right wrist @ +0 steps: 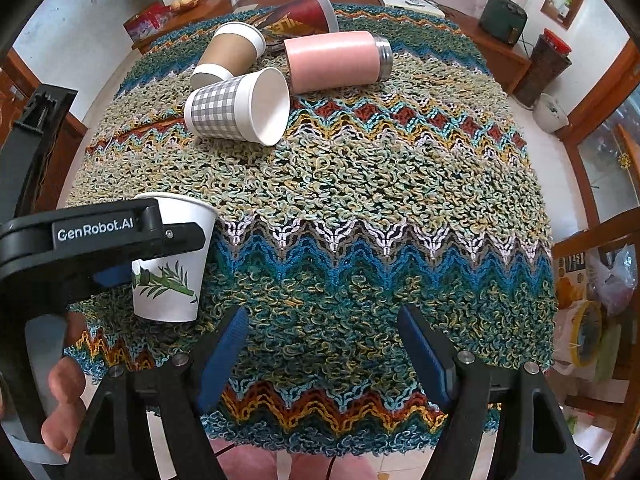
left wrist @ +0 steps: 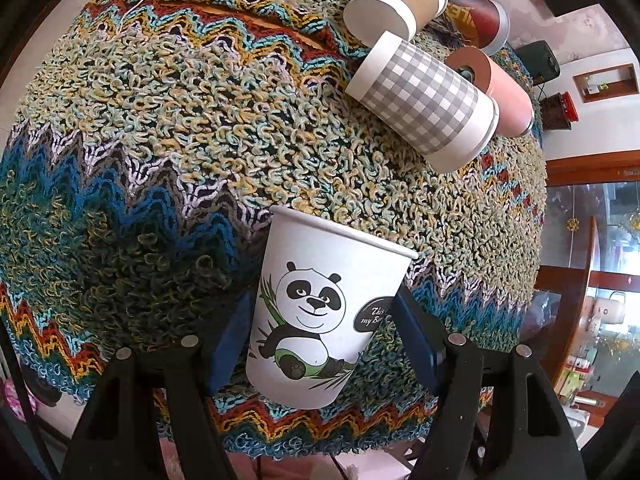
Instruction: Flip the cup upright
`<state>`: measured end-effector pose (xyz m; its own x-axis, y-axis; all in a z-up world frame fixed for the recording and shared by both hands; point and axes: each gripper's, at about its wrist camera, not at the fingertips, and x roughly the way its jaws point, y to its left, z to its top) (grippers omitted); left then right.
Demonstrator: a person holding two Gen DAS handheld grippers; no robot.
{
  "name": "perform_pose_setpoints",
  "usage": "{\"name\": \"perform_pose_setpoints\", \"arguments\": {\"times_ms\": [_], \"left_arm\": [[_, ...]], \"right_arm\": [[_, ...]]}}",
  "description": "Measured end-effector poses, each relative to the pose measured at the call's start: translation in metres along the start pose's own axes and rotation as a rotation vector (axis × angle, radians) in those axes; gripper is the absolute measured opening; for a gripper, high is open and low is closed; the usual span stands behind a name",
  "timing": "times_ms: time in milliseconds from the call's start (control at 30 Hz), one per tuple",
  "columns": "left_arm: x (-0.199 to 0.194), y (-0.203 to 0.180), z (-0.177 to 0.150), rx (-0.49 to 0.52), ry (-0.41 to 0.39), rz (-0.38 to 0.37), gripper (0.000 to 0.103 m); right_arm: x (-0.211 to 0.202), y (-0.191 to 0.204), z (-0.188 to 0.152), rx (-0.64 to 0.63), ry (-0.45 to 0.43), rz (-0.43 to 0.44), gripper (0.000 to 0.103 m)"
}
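A white paper cup with a panda print (left wrist: 320, 308) stands mouth up, slightly tilted, between the blue pads of my left gripper (left wrist: 320, 340), which is shut on its sides. In the right wrist view the same cup (right wrist: 172, 280) sits at the near left of the knitted cloth (right wrist: 360, 200), held by the left gripper (right wrist: 120, 248). My right gripper (right wrist: 322, 352) is open and empty over the cloth's near edge.
Several cups lie on their sides at the far end: a grey checked cup (right wrist: 236, 110), a brown cup (right wrist: 228, 54), a pink metal tumbler (right wrist: 336, 60) and a dark red cup (right wrist: 308, 14). Wooden furniture stands beyond the table's right edge.
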<state>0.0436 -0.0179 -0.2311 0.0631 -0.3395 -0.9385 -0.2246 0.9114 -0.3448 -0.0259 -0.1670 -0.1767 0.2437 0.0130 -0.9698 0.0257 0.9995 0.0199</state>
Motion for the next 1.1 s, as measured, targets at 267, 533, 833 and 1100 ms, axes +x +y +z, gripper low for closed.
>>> {"name": "perform_pose_setpoints", "arguments": {"times_ms": [267,533,833,1100], "left_arm": [[-0.007,-0.001,0.000,0.060,-0.012,0.045,0.077],[-0.009,-0.002,0.000,0.072,-0.001,0.022,0.093],[-0.038,0.009,-0.005,0.090,-0.043,0.024,0.093],[-0.095,0.027,-0.024,0.116,-0.181,0.092,0.093]], "right_arm": [[0.001,-0.001,0.001,0.006,-0.003,0.013,0.078],[0.002,0.002,0.002,-0.002,-0.006,0.025,0.078],[0.001,0.006,0.004,-0.010,-0.003,0.060,0.078],[-0.008,0.020,0.006,-0.042,-0.020,0.118,0.078]]}}
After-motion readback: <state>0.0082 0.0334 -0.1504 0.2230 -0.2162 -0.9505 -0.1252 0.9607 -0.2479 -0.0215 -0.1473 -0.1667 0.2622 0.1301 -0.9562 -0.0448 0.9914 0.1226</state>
